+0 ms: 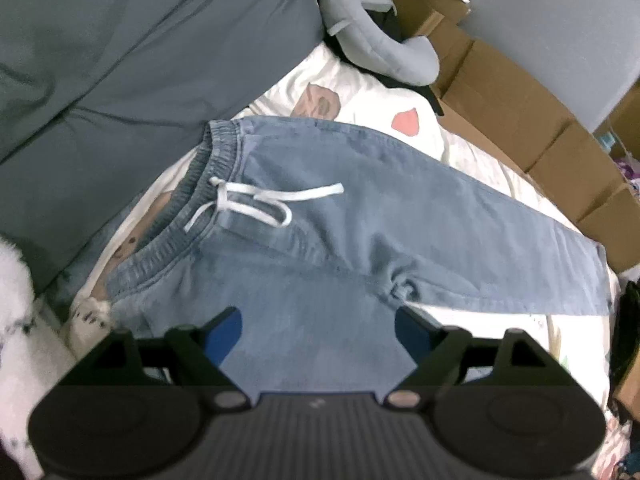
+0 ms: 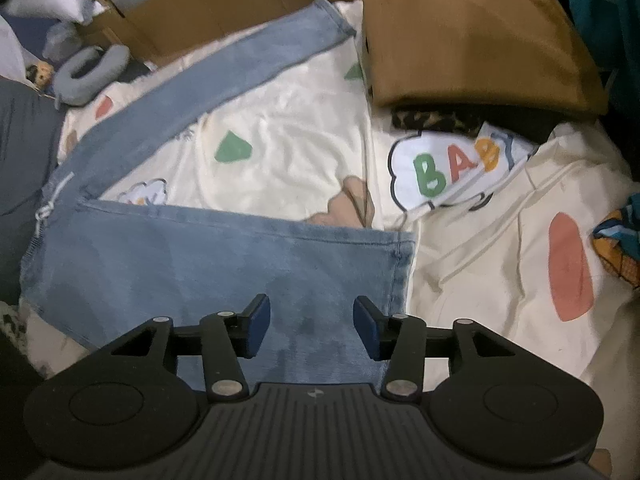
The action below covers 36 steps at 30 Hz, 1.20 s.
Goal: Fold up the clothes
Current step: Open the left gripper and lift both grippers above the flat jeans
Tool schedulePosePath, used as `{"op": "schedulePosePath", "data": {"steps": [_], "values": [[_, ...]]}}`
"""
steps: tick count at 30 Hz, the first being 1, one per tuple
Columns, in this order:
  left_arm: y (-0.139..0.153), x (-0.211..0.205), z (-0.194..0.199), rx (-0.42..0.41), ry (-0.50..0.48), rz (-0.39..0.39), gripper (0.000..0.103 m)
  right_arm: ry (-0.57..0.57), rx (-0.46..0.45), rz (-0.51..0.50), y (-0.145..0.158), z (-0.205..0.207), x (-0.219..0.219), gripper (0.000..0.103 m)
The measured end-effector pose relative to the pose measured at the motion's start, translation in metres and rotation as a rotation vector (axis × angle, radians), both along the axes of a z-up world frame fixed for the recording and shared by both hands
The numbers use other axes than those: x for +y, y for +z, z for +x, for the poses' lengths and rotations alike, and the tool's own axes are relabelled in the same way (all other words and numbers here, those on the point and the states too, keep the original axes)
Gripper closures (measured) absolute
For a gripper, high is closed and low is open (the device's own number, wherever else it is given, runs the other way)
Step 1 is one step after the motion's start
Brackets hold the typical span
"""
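One pair of jeans lies flat on the sheet, legs splayed in a V with bare sheet between. Boxes hem the far edge; a brown pile crowds the cuffs. Two grippers, left and right, hang over denim, jaws apart, empty.

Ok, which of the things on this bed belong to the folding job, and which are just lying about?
Part of the job:
- light blue denim trousers with white drawstring, spread flat
- left gripper, open above the trousers
- right gripper, open above one leg

Lying about:
- grey U-shaped neck pillow
- brown folded cloth
- cardboard boxes
- cream patterned bedsheet
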<state>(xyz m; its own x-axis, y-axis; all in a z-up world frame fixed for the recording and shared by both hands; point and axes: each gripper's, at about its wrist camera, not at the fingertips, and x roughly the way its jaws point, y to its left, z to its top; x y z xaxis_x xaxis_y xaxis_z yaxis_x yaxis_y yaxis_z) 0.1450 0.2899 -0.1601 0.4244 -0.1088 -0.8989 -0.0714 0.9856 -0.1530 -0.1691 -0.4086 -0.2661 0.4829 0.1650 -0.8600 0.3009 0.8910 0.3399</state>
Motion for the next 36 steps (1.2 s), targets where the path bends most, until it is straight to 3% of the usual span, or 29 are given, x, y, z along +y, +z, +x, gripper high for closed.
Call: {"op": "schedulePosePath", "data": {"steps": [7,16,20,24,36], "values": [[0.024,0.0,-0.036,-0.029,0.017,-0.009,0.013,-0.029,-0.035,0.004,0.026,-0.017,-0.011,0.041],[0.037,-0.01,-0.07,-0.04,0.027,-0.001,0.009,-0.064,-0.066,0.04,0.048,-0.038,-0.025,0.04],[0.041,-0.014,-0.082,-0.045,0.033,-0.011,0.008,-0.066,-0.085,0.055,0.056,-0.046,-0.03,0.034],[0.041,-0.018,-0.093,-0.043,0.047,-0.015,0.008,-0.07,-0.099,0.056,0.063,-0.055,-0.034,0.024],[0.019,-0.015,-0.121,0.003,0.116,-0.016,0.007,-0.086,-0.055,0.074,0.048,-0.088,-0.048,0.024]]}}
